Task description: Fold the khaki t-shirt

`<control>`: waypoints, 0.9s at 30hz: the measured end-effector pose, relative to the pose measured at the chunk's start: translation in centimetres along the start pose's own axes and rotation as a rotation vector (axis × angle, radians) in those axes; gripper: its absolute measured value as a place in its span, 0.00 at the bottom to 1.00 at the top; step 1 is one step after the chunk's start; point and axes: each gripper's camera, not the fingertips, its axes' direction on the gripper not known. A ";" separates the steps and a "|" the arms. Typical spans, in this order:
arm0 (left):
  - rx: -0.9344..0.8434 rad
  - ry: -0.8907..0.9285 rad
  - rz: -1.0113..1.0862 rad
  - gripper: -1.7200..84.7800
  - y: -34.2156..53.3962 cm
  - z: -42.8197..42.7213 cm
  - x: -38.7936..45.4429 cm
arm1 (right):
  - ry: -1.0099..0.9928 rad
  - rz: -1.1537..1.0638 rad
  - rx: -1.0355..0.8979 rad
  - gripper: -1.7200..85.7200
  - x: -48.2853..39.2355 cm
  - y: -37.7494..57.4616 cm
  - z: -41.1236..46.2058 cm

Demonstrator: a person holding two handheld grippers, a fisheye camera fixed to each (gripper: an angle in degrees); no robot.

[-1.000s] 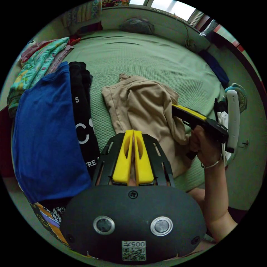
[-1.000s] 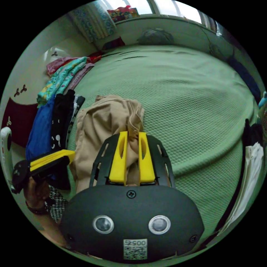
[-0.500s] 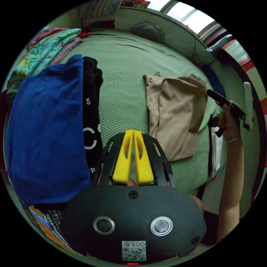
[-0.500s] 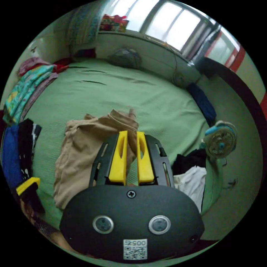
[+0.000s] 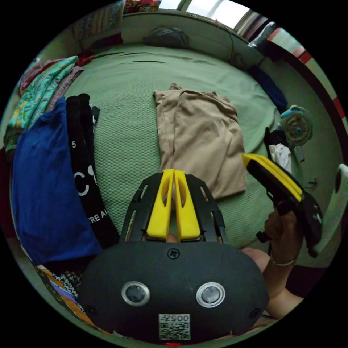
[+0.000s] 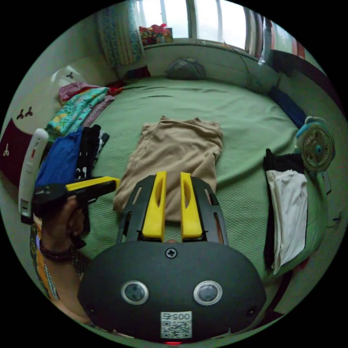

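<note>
The khaki t-shirt point(image 5: 201, 141) lies folded into a flat rectangle on the green bed cover point(image 5: 127, 137); in the right gripper view the khaki t-shirt point(image 6: 177, 152) sits just past the jaws. My left gripper point(image 5: 173, 174) hovers near the shirt's near edge, its yellow jaws pressed together on nothing. My right gripper point(image 6: 173, 177) is held back above the shirt's near end, with a narrow empty gap between its jaws. A hand holds the right gripper point(image 5: 250, 161) off the shirt's right corner. Another hand holds the left gripper point(image 6: 110, 181) left of the shirt.
A blue shirt point(image 5: 47, 181), a black printed garment point(image 5: 85, 170) and patterned folded clothes point(image 6: 78, 108) lie along the bed's left side. White and black clothes point(image 6: 288, 203) and a small fan point(image 6: 317, 145) sit at the right edge. A dark bundle point(image 6: 185, 69) lies under the window.
The right gripper has let go of the shirt's raised fold and drawn back. The shirt now lies flat and folded. The left gripper stayed shut and apart from it.
</note>
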 end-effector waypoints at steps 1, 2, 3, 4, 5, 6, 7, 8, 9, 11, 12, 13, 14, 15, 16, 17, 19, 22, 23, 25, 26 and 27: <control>-0.004 -0.012 0.003 0.01 0.2 -0.1 0.3 | 0.013 -0.004 -0.002 0.07 -0.2 0.5 -0.2; -0.003 -0.029 -0.003 0.01 0.6 -0.4 0.7 | 0.011 -0.005 -0.011 0.07 -0.2 0.8 -0.2; 0.013 -0.036 -0.010 0.01 1.1 -0.7 1.1 | -0.012 0.000 -0.031 0.06 -0.2 1.2 -0.5; 0.025 -0.036 -0.012 0.01 1.3 -1.0 1.3 | -0.050 0.010 -0.035 0.04 -0.1 1.7 -0.9; 0.044 -0.036 -0.015 0.01 1.9 -1.5 1.7 | -0.070 0.015 -0.028 0.04 0.0 1.8 -1.2; 0.071 -0.039 -0.020 0.01 2.6 -2.2 2.3 | -0.099 0.023 0.001 0.02 0.2 2.2 -2.0; 0.091 -0.043 -0.020 0.01 3.0 -2.5 2.6 | -0.113 0.039 0.036 0.01 0.5 2.6 -2.7; 0.133 -0.053 -0.017 0.01 3.8 -3.3 3.3 | -0.118 0.048 0.054 0.01 0.7 2.8 -3.0; 0.171 -0.069 -0.015 0.01 4.6 -4.1 4.0 | -0.125 0.065 0.079 0.01 1.0 3.2 -3.5; 0.217 -0.101 -0.011 0.01 5.7 -5.1 5.1 | -0.116 0.097 0.083 0.01 1.4 3.8 -3.9; 0.246 -0.120 -0.008 0.01 6.3 -5.6 5.8 | -0.102 0.111 0.078 0.01 1.5 4.1 -4.2; 0.262 -0.129 -0.006 0.01 6.6 -5.9 6.1 | -0.095 0.117 0.078 0.01 1.6 4.5 -4.4; 0.297 -0.149 -0.004 0.02 7.1 -6.4 6.8 | -0.095 0.118 0.078 0.01 1.7 4.6 -4.5; 0.335 -0.165 0.003 0.02 7.7 -6.8 7.3 | -0.099 0.121 0.084 0.01 1.7 5.0 -4.6; 0.358 -0.171 0.010 0.02 8.0 -7.0 7.6 | -0.100 0.120 0.092 0.01 1.7 5.3 -4.8; 0.397 -0.178 0.023 0.02 8.6 -7.4 8.1 | -0.101 0.120 0.094 0.01 1.6 5.5 -4.8; 0.414 -0.192 0.029 0.02 9.3 -7.7 8.5 | -0.084 0.108 0.093 0.01 1.1 5.9 -5.0; 0.380 -0.211 0.027 0.02 10.1 -8.0 8.8 | -0.060 0.064 0.091 0.01 -0.1 6.5 -5.0; 0.374 -0.209 0.018 0.02 10.4 -8.2 8.6 | -0.054 0.053 0.088 0.01 -0.4 6.6 -4.9; 0.375 -0.194 0.002 0.02 10.8 -8.7 8.3 | -0.022 0.011 0.084 0.01 -1.5 7.1 -4.7; 0.377 -0.177 -0.014 0.02 11.1 -8.9 8.0 | -0.014 0.004 0.088 0.01 -1.7 7.2 -4.6; 0.392 -0.151 -0.024 0.02 11.5 -9.2 7.7 | -0.007 -0.010 0.102 0.01 -2.1 7.4 -4.6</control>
